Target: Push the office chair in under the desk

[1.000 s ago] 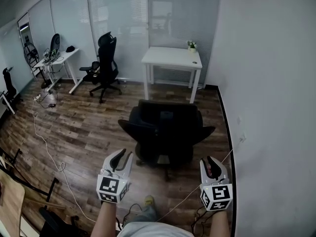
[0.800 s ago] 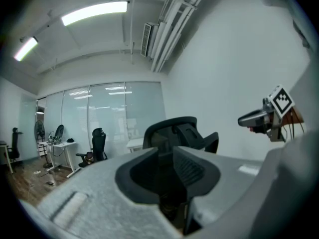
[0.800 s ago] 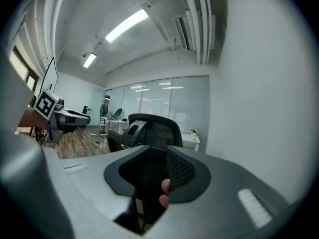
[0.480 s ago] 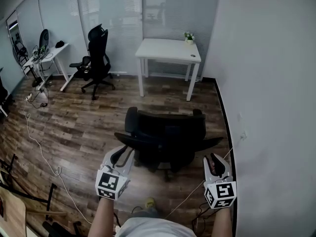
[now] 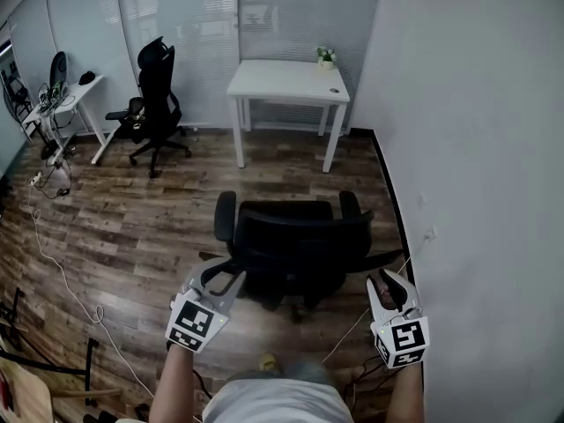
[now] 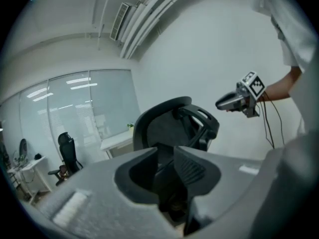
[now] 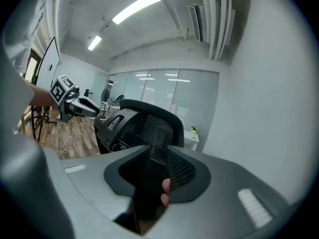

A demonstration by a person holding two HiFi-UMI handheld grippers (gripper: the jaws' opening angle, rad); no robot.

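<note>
No word, number or brand name can be read anywhere in these views. The only printed marks are black-and-white square patterns. One set is on the left cube (image 5: 194, 324) of the left gripper (image 5: 226, 273), the other on the right cube (image 5: 404, 342) of the right gripper (image 5: 388, 280). They are coded blocks, not letters or digits. The same patterns show small and far off in the two gripper views, no clearer there.

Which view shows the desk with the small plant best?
The head view: the desk shows whole, top and legs, beyond the office chair. The left gripper view shows only a part beside the chair's back; the right gripper view, one corner.
</note>
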